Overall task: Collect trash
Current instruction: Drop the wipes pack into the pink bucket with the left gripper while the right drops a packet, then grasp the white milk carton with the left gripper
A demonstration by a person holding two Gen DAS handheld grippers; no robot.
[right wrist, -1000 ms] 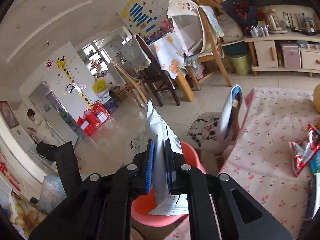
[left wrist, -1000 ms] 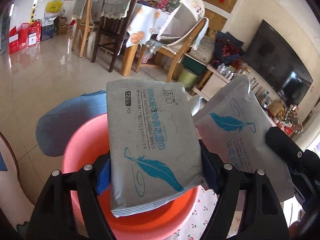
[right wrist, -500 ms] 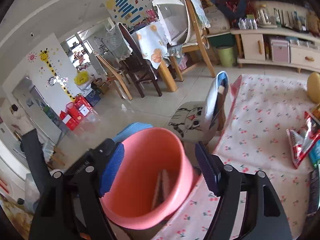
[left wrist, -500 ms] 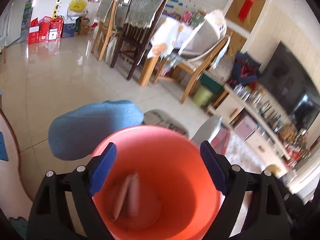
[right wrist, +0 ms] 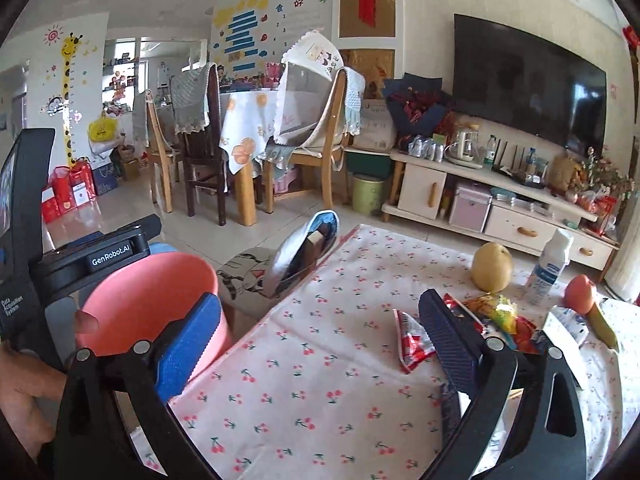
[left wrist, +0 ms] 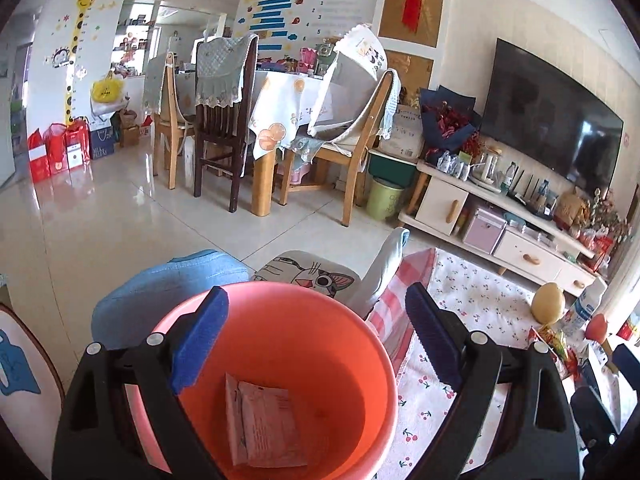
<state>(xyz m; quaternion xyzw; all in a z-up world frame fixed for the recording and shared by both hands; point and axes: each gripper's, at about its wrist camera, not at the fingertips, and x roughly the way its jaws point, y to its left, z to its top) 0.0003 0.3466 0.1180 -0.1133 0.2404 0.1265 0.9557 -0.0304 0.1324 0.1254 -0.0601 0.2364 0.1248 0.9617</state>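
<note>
A pink bucket (left wrist: 360, 344) stands beside the table, seen from above in the left wrist view, with two flat wipe packets (left wrist: 262, 420) lying on its bottom. My left gripper (left wrist: 316, 344) is open and empty over the bucket's mouth. In the right wrist view the bucket (right wrist: 132, 292) is at the left. My right gripper (right wrist: 320, 344) is open and empty above the cherry-print tablecloth (right wrist: 304, 380). A red-and-white wrapper (right wrist: 412, 344) and a yellow-red wrapper (right wrist: 500, 312) lie just beyond the right fingers.
On the table's far right are a pear (right wrist: 492, 266), a white bottle (right wrist: 550, 268), a red fruit (right wrist: 580, 294) and a white packet (right wrist: 566, 326). A small chair with a cat cushion (right wrist: 248, 276) and a blue stool (left wrist: 168, 288) stand by the bucket.
Both grippers opened and dropped their wipe packets into the bucket. The right gripper then swung right, over the tablecloth toward the wrappers.
</note>
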